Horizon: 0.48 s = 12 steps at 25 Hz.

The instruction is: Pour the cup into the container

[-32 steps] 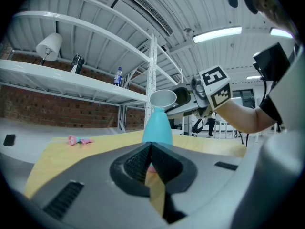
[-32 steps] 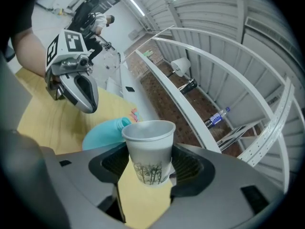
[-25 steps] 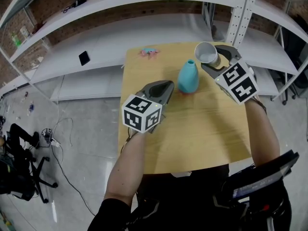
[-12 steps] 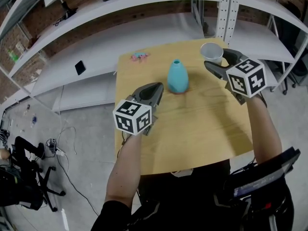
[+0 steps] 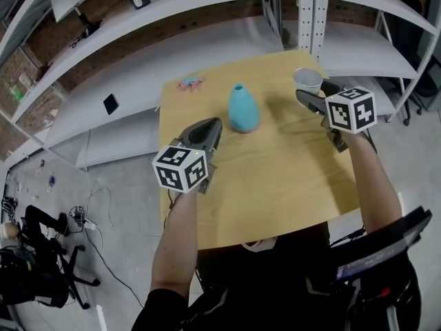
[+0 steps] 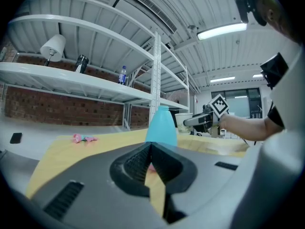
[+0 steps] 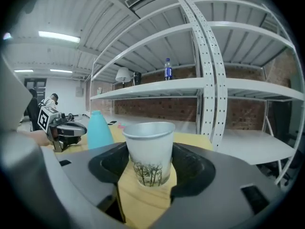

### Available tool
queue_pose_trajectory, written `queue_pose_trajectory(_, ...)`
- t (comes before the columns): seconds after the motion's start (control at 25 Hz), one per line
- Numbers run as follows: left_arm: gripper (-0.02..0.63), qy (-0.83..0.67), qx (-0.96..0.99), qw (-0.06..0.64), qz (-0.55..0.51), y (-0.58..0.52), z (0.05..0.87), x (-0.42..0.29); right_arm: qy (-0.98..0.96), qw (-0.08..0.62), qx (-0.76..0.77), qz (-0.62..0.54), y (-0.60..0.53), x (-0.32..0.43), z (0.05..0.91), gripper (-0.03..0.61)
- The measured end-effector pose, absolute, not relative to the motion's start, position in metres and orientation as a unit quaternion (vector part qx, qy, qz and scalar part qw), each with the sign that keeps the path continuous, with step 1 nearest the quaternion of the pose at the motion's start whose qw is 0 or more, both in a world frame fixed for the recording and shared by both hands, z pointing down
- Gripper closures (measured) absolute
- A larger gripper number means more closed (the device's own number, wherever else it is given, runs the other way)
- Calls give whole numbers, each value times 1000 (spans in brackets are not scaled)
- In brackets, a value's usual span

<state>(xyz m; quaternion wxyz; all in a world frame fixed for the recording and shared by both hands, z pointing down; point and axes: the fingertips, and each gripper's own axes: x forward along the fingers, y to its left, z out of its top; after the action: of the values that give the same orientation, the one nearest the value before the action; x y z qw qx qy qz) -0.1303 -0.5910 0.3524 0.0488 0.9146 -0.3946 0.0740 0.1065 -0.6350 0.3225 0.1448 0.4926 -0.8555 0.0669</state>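
The right gripper (image 7: 150,168) is clamping an upright white paper cup (image 7: 148,147) with a tree print near the far right corner of the light wooden table (image 5: 289,178), apart from the teal narrow-necked vase (image 5: 242,109), while the left gripper (image 6: 151,149) is pointing at the vase, its jaws pressed together on nothing.

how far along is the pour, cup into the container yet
Done: the right tool is shut on the cup, which is upright. In hand: the cup sits off to the right of the blue container, not over its mouth, so nothing is pouring. The left tool is shut and empty. Left: I can't tell whether the cup is full; if it is, it probably needs carrying over the mouth and tipping.
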Motion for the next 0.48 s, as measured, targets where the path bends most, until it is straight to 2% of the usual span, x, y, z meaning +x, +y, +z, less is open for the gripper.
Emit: queue_pose_trajectory(0.48, 614, -395, 914, 51, 75, -592, 353, -131, -845, 146, 504, 107, -638, 123, 364, 291)
